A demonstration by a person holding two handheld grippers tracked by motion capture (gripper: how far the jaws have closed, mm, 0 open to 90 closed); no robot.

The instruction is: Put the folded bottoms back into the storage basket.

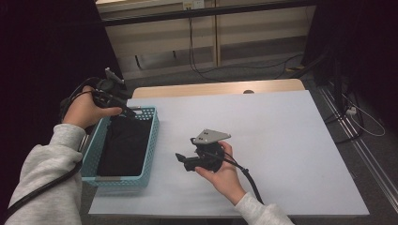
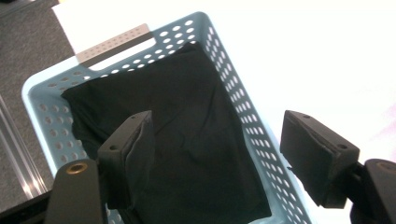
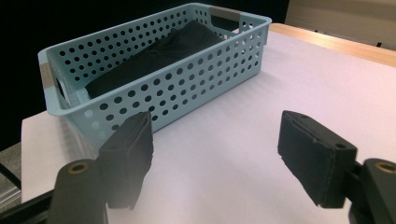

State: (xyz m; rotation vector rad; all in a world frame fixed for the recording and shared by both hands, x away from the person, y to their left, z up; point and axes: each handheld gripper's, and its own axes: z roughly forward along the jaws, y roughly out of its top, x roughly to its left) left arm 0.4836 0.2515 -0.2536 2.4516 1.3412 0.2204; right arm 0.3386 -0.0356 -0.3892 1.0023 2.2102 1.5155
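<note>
A light blue perforated basket (image 1: 153,133) stands at the left of the table with a folded black cloth (image 1: 124,145) lying flat in it. My left gripper (image 1: 129,112) hovers over the basket's far end, open, with nothing between its pads. In the left gripper view, my left gripper (image 2: 217,123) looks down on the cloth (image 2: 187,102) and the basket wall (image 2: 236,93). My right gripper (image 1: 180,159) hangs above the white table to the right of the basket, open and empty. In the right gripper view, my right gripper (image 3: 215,122) faces the basket (image 3: 187,88) and the cloth (image 3: 159,51).
A white sheet (image 1: 272,140) covers the table, with a strip of bare wood (image 1: 211,88) along the far edge. Cables (image 1: 244,70) lie on the floor behind the table. A dark curtain hangs at the left.
</note>
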